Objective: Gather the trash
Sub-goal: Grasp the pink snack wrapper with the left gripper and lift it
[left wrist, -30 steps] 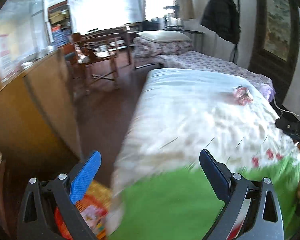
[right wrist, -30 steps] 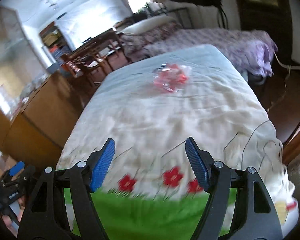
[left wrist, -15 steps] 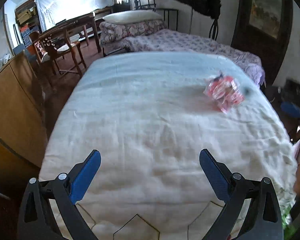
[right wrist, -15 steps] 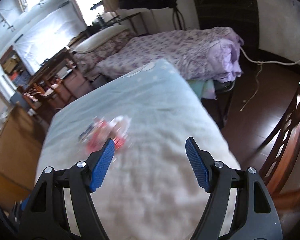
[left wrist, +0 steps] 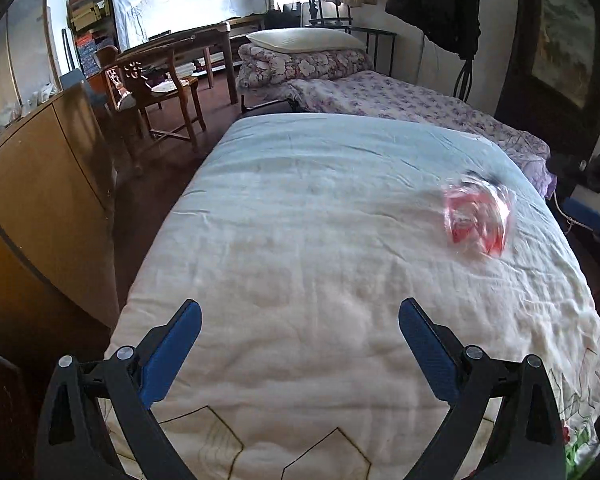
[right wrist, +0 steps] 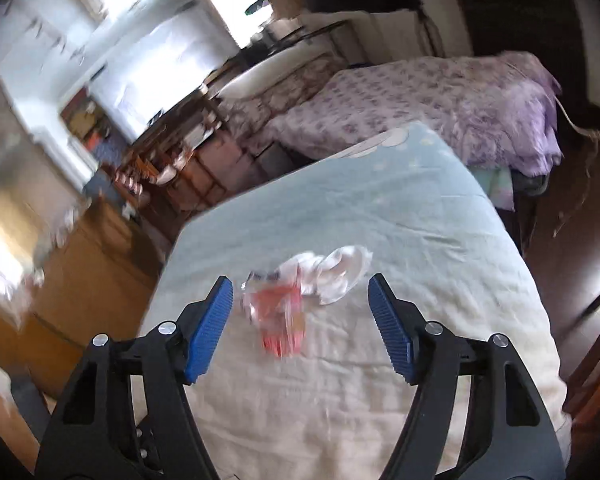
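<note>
**Right tongs now lined up on the wrapper, grab not yet made**

Since a second ago both views have swung off the green-and-flower end of the quilt and up the bed; the wrapper, which sat far up the bed then, now shows right between the right tongs' blue pads.

Where things are: crumpled clear-and-red plastic wrapper (right wrist: 296,300) lies on the white quilt (left wrist: 320,260), toward the bed's right edge, nothing else near it. Right tongs (right wrist: 300,320) are spread and just starting to close, wrapper in the gap, pads not touching it as far as I can tell. Left tongs (left wrist: 300,344) are spread wide and empty over bare quilt, wrapper well off to their right.

To do it well, my read:
- Frame is blurred, so settle the hand before closing.
- Drop the tips down to quilt level; thin film will slip out if pinched high.
- Aim at the bunched red middle, not the loose clear flap at the far side.
- Quilt is soft, so watch for pinching cloth along with the wrapper.
- Left tongs stay clear.
</note>
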Demonstrator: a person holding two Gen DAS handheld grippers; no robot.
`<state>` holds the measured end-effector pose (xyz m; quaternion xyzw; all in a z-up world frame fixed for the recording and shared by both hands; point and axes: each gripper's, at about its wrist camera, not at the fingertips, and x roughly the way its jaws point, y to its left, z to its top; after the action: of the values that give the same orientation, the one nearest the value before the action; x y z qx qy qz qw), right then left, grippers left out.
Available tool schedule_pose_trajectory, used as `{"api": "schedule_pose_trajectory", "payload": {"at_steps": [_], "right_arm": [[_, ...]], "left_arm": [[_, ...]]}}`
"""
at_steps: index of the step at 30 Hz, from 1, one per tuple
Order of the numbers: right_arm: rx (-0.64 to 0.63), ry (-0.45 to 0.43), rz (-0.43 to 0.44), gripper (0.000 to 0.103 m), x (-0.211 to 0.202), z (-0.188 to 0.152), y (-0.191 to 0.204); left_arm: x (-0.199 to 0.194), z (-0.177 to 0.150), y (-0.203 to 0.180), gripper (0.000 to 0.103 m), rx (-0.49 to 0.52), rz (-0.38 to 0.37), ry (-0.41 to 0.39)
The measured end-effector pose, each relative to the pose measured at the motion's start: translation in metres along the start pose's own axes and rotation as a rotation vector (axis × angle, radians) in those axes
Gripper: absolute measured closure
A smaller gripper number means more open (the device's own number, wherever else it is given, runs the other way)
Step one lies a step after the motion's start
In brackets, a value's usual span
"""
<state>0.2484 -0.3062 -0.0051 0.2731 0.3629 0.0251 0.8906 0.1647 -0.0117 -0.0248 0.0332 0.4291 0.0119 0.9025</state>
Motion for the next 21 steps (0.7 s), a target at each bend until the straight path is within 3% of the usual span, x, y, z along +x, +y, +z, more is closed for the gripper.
{"api": "schedule_pose_trajectory", "payload": {"at_steps": [2,6,7,9,10,11,14,17,21], "right_arm": [[-0.045,0.033,-0.163,0.034,0.014,-0.003,-0.004],[-0.099,0.101,-0.257,0.034,0.032,-0.008,-0.002],[-0.117,0.129,-0.23,0.035,0.038,-0.01,0.001],[-0.15,0.176,0.046,0.039,0.038,-0.01,0.013],[-0.149,0.164,0.159,0.043,0.027,-0.009,0.021],[-0.15,0.111,0.186,0.043,0.012,-0.007,0.025],[-0.156,0.02,0.09,0.039,-0.007,-0.003,0.023],[-0.087,0.038,-0.014,0.039,-0.007,-0.003,0.001],[0.02,0.025,-0.037,0.039,-0.012,0.005,-0.02]], "left_arm": [[0.0,-0.001,0.003,0.006,-0.019,0.002,0.006],[0.001,-0.001,0.003,0.006,-0.027,-0.004,0.018],[0.002,-0.002,0.002,0.006,-0.023,-0.005,0.02],[0.003,-0.003,0.001,0.006,-0.016,-0.004,0.024],[0.004,-0.003,0.0,0.006,-0.012,-0.005,0.027],[0.004,-0.003,-0.001,0.006,-0.01,-0.007,0.028],[0.006,-0.003,-0.003,0.006,-0.001,-0.019,0.034],[0.009,-0.002,-0.007,0.006,0.011,-0.037,0.04],[0.011,0.002,-0.016,0.006,0.032,-0.059,0.026]]}}
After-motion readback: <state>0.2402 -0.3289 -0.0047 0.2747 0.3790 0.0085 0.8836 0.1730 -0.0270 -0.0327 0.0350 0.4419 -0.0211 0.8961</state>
